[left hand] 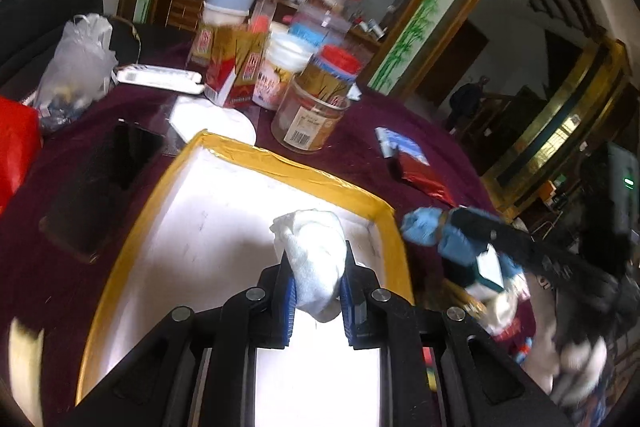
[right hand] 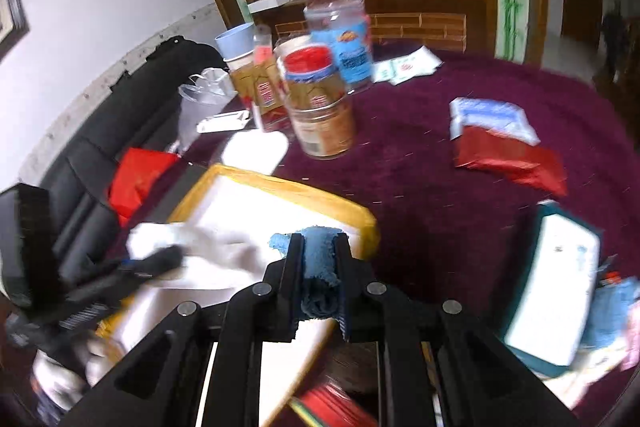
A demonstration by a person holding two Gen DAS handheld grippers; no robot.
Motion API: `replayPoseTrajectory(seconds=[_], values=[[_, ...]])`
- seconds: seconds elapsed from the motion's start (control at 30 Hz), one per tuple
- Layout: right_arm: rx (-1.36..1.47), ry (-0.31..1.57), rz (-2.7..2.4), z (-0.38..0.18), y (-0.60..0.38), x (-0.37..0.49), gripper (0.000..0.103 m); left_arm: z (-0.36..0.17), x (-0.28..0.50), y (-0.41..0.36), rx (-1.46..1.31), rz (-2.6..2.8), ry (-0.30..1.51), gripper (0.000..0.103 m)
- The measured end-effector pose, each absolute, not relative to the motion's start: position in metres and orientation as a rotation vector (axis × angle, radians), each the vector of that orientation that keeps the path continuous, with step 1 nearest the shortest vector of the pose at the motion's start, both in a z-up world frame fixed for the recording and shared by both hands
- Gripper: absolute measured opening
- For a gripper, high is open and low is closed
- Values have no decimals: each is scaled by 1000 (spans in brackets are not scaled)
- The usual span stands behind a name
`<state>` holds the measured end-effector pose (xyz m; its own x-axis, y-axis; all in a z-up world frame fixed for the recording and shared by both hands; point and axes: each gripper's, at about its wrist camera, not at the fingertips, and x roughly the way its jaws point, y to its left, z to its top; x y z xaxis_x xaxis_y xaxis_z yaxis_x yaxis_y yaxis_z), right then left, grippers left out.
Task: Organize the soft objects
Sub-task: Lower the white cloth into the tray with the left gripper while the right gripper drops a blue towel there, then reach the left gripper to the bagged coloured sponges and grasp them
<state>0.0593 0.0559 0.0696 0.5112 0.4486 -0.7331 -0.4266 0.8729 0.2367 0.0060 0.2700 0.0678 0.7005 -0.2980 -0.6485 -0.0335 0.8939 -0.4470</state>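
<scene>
While the white cloth is clamped in the left gripper over the yellow-rimmed box, the blue cloth, pinched in the right gripper near its right rim, should be carried fully inside before release.

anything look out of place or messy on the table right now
Nothing looks spilled or broken. The table is cluttered, though: a red packet lies loosely over a blue-white packet on the purple cloth. Both cloths are gripped, the white cloth over the yellow-rimmed box, the blue cloth near its edge.
</scene>
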Motion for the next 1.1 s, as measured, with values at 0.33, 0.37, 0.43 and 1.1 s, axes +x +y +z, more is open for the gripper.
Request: replayPoseTrajectory(seconds=[0.33, 0.37, 0.43, 1.1], values=[[0, 875, 490, 55, 61, 54, 47, 58, 9, 293, -583, -104, 828, 69], [-1, 847, 487, 60, 55, 47, 51, 62, 4, 294, -586, -106, 817, 70], [8, 790, 476, 70, 36, 30, 63, 74, -13, 293, -590, -106, 780, 73], [168, 463, 186, 70, -214, -47, 75, 106, -96, 131, -292, -22, 825, 79]])
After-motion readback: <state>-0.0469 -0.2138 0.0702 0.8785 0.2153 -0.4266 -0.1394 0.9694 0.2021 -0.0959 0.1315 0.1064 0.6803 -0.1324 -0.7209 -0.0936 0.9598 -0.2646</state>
